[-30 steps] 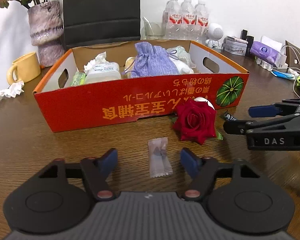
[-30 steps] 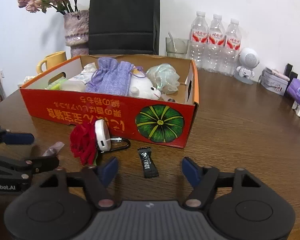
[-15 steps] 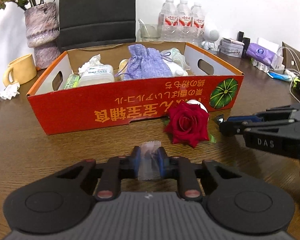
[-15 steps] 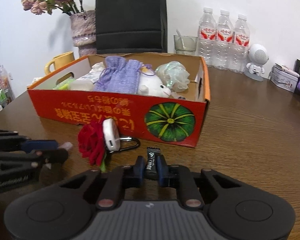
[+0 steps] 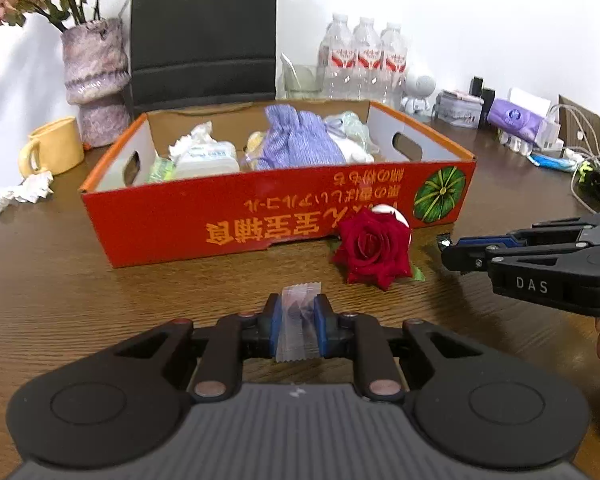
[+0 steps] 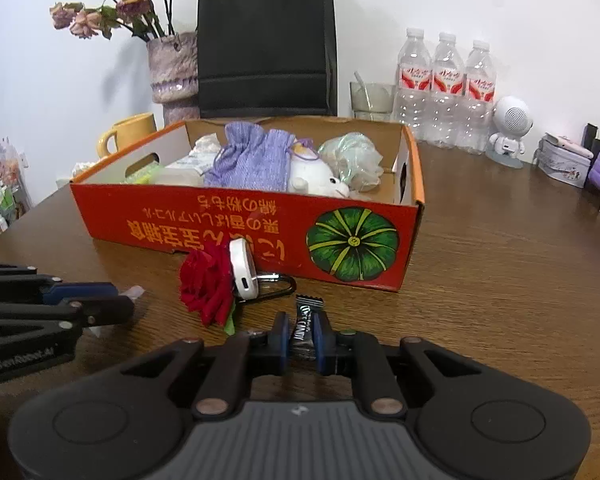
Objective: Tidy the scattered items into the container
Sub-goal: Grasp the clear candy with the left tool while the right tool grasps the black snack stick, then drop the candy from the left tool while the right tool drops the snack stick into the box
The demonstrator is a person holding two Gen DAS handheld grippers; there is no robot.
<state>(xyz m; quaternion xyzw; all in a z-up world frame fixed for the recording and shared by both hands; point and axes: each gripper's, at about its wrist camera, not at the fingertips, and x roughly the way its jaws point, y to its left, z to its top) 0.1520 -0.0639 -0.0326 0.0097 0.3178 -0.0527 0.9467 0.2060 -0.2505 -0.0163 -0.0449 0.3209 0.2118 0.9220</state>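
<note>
The left gripper is clamped on a clear-wrapped candy, its blue pads pressing both sides of the wrapper just above the wooden table. The right gripper is clamped on a black candy packet in the same manner; the packet stands on edge between the pads.

The container, a red cardboard box with a green pumpkin print, sits on the table behind both grippers. It holds a purple drawstring pouch, a white plush toy, a crumpled clear bag, a tissue pack and a green item at the left end.

Between the grippers and the box front lie two loose items: a red rose and, just behind it and touching it, a white device with a carabiner clip. The rose lies directly between the two grippers' lines of approach to the box wall.

Beyond the box stand a black paper bag, a vase of dried flowers, a yellow mug, three water bottles, a glass and a small white robot figure. A crumpled tissue lies near the mug.
</note>
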